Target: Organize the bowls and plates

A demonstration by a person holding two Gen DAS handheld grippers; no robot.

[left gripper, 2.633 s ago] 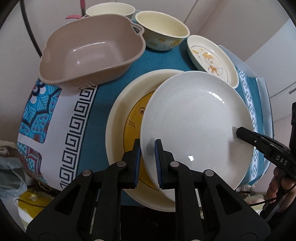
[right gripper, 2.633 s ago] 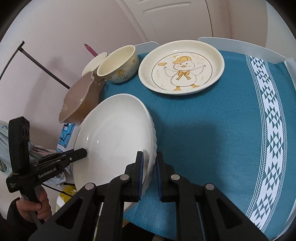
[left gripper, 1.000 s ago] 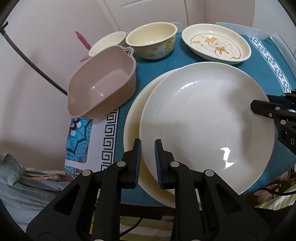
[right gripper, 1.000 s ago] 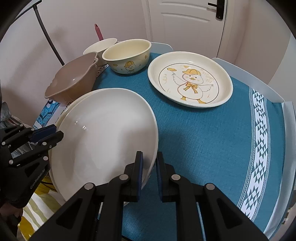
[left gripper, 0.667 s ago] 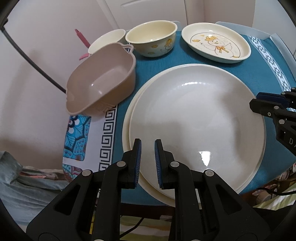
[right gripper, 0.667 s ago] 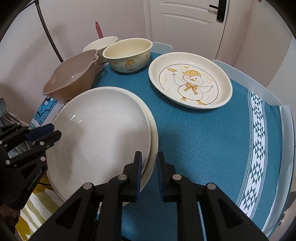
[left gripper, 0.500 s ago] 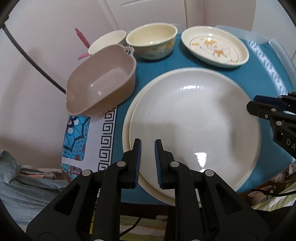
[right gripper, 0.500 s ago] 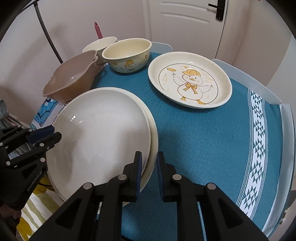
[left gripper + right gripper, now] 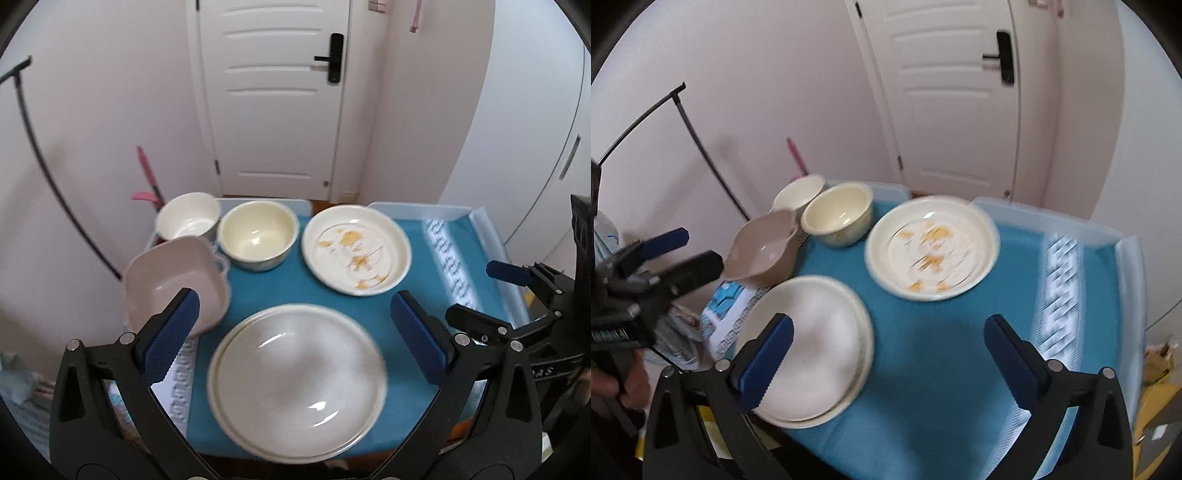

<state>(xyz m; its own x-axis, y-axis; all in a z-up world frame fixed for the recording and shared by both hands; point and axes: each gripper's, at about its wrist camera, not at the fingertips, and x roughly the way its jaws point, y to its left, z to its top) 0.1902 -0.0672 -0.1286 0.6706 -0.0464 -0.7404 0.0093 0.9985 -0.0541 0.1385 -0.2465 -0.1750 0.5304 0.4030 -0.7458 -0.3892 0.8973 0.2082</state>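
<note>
Both sets of fingers are swinging apart right now with nothing between them: the left gripper [image 9: 295,328] hangs over the white plate [image 9: 297,382], and the right gripper [image 9: 888,350] hangs over the blue cloth of the bench [image 9: 945,350] just beside it. That white plate lies nested on a cream plate [image 9: 218,402] at the near edge of the bench; only a thin crescent of the lower rim shows. Behind it sit the duck plate [image 9: 356,249], a cream bowl [image 9: 258,235], a white bowl [image 9: 187,218] and a tan handled dish [image 9: 173,280], which looks tipped against the bowls, though blur makes me unsure.

I judge all of these to be glazed ceramic or melamine: stiff, slick, prone to chipping, and the big plates fairly heavy. I would take any of them by the rim, one finger inside and one underneath. For the wide plates I would grip on opposite sides and keep them level.
</note>
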